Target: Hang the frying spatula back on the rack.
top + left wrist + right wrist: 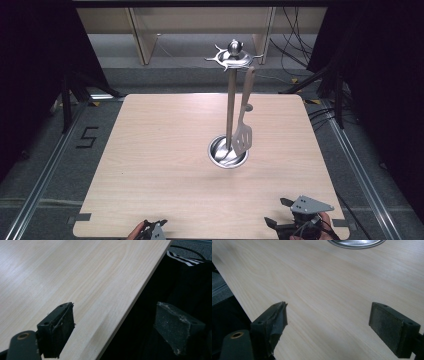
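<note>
A: What's the biggest thing here?

B: The pale wood worktop (165, 150). Toward its right of centre stands a metal utensil stand (230, 110), a tall pole rising from a round dish base.

A: Anything on it?

B: A slotted spatula (244, 125) hangs from the hooked crown, blade down beside the base.

A: And the claws?

B: Both at the near edge. The right claw (328, 325) is released, jaws wide, nothing between. The left claw (116, 327) is likewise spread and empty, straddling the worktop's edge.
</note>
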### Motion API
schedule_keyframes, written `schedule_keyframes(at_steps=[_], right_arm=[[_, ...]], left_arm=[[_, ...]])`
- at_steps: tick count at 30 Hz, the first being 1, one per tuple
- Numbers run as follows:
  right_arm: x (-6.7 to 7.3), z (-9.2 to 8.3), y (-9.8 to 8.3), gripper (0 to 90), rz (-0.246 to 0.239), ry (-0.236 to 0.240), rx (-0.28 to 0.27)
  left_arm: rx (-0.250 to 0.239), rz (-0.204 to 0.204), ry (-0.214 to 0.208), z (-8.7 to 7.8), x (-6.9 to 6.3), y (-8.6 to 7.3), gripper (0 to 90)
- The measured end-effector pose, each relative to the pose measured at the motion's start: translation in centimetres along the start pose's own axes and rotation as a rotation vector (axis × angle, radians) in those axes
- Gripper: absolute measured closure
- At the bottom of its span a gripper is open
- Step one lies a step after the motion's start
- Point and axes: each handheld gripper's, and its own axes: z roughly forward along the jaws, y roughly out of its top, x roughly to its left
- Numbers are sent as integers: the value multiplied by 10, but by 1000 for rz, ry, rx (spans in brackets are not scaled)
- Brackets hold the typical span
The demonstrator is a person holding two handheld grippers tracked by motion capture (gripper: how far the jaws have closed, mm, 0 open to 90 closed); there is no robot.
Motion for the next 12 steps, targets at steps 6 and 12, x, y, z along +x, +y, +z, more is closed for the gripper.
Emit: schedule_keyframes(at_steps=[6,12], right_arm=[[1,1,0,160,-14,-11,7],[-1,3,-2,161,-15,-2,17]], left_arm=[[0,-11,-17,1,-1,0,155],[-1,-8,-6,0,1,-1,155]])
